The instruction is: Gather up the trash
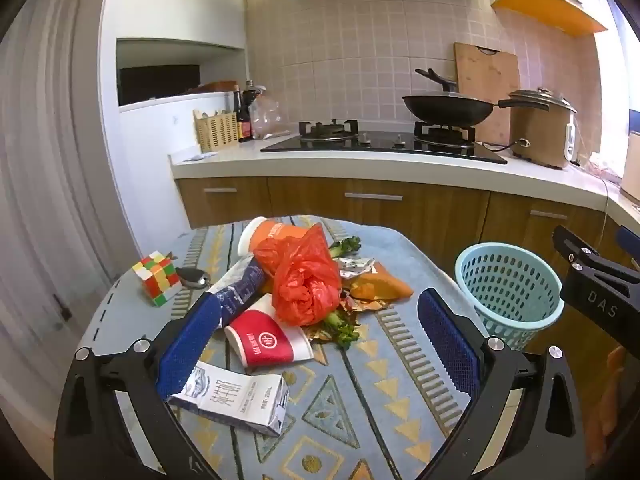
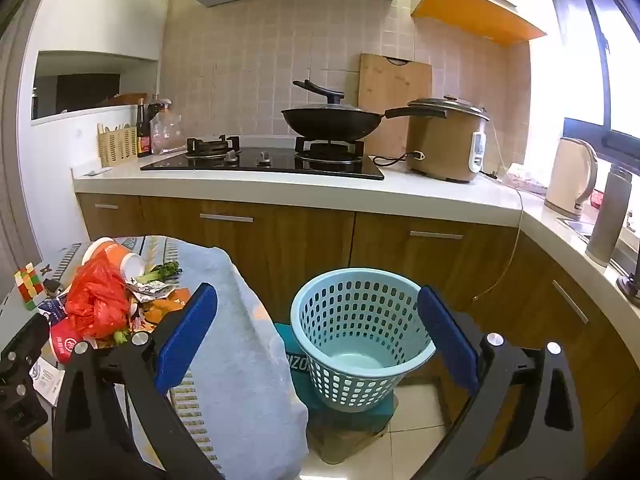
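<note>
Left wrist view shows the left gripper released, its blue pads wide apart above the patterned tablecloth. Between them lies the trash: a red paper cup with a round white logo, a red plastic bag, and a milk carton with Chinese print touching the left pad. On the right gripper's body I read "DAS". Right wrist view shows the right gripper also released, over the light blue basket, which stands on a box printed "IZO", beside the table.
</note>
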A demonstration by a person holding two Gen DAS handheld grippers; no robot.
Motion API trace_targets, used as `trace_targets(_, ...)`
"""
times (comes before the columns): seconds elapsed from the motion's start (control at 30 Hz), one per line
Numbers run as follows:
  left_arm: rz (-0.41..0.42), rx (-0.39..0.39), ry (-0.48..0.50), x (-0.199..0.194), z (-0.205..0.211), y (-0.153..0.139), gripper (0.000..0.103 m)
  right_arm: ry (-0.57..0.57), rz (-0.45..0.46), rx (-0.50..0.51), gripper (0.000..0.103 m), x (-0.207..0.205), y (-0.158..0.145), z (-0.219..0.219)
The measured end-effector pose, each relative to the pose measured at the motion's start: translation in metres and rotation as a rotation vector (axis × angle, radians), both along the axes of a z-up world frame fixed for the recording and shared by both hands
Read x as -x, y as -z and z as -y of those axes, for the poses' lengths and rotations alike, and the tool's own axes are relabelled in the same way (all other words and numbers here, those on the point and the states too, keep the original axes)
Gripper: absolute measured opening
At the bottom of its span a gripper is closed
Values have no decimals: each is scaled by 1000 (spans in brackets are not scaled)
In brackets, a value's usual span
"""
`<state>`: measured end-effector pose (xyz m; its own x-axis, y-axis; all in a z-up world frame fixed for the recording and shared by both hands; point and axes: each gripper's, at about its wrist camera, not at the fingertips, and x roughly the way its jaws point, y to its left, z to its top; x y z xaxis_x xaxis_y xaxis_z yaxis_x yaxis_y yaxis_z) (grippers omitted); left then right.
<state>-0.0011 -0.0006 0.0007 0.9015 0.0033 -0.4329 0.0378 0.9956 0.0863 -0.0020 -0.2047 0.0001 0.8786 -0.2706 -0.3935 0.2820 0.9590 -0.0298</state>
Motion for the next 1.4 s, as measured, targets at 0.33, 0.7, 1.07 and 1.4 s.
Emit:
trace_targets(0.33,-12,10,-3,2,1,-1,96,7,-20,-46,95,1,2,7)
trace_targets(0.7,-14,29,-4,2,-6,-4,96,17,-17,-71,96,1,9,8)
trace_targets(1.07,-16,31,-6,2,-6,-5,96,18,-25,-93,96,0,12,14)
trace_targets(1.4,-17,29,-1,2,-4,-3,96,16,-33,-117,96,0,15,18)
